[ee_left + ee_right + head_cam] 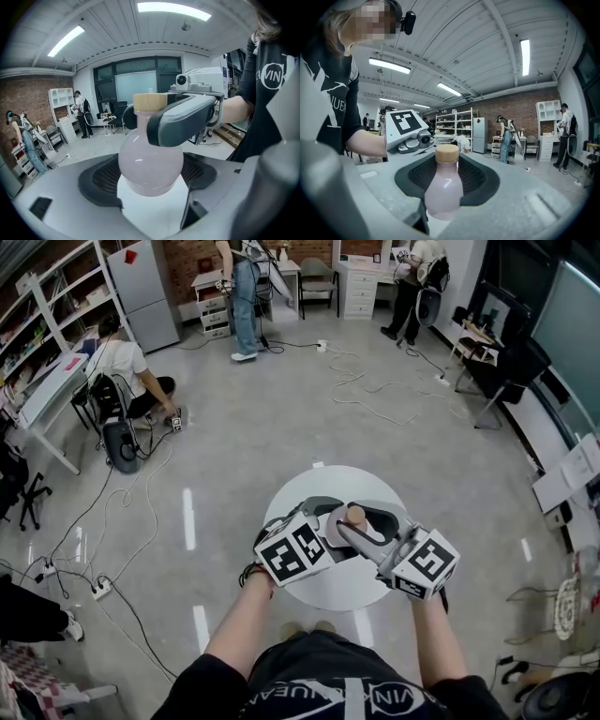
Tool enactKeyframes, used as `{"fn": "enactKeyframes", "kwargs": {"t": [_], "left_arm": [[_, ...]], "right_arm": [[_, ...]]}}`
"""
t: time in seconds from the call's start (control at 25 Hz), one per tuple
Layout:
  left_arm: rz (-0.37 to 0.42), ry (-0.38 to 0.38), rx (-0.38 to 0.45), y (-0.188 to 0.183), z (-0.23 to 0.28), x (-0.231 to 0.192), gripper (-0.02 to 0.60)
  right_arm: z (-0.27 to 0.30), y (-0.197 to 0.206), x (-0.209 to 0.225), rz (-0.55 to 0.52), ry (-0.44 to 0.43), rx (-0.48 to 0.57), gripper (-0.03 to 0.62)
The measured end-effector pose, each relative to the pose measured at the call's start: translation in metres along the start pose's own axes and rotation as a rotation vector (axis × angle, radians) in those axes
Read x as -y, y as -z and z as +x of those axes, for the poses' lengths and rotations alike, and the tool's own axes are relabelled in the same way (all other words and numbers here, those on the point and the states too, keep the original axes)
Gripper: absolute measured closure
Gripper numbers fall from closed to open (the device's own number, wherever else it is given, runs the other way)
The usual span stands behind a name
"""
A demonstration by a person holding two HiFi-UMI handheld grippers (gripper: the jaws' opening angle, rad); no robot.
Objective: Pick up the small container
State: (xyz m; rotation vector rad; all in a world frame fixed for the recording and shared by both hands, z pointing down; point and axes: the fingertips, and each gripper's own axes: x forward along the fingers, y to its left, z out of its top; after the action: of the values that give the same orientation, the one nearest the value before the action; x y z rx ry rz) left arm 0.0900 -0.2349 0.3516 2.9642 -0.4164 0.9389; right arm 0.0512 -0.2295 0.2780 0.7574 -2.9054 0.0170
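1. The surface (314, 594) is a small round white table that stands on a grey floor. The person's arms reach over it from the near side.
2. The small container (356, 515) is a pale pink bottle with a round body, a narrow neck and a tan cap (447, 153). It stands upright over the middle of the surface, between the two tools. Whether its base touches the surface cannot be told.
3. The left hand-held gripper (339, 519) comes in from the left. Its jaws stand on either side of the bottle's round body and pinch it, with the dark mesh pads showing at both flanks.
4. The right hand-held gripper (367, 538) comes in from the right with its jaws spread wide. The bottle stands between them, with pad showing clear on each side. In the left gripper view, one of its jaws crosses in front of the bottle's neck and shoulder.
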Motion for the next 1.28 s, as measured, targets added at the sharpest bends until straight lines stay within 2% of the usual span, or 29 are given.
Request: {"fn": "enactKeyframes", "kwargs": {"t": [0.32,1.0,1.28], "left_arm": [[0.007,-0.016,0.008,-0.011,-0.007,-0.001,0.209],[-0.011,-0.028,0.001,-0.001,-0.013,-0.005,0.209],[-0.019,-0.01,-0.002,0.002,-0.009,-0.003,0.209]], "right_arm": [[-0.004,-0.013,0.0,-0.006,-0.008,0.018,0.45],[0.008,-0.009,-0.004,0.009,-0.024,0.013,0.45],[0.006,-0.006,-0.004,0.017,-0.014,0.012,0.449]]}}
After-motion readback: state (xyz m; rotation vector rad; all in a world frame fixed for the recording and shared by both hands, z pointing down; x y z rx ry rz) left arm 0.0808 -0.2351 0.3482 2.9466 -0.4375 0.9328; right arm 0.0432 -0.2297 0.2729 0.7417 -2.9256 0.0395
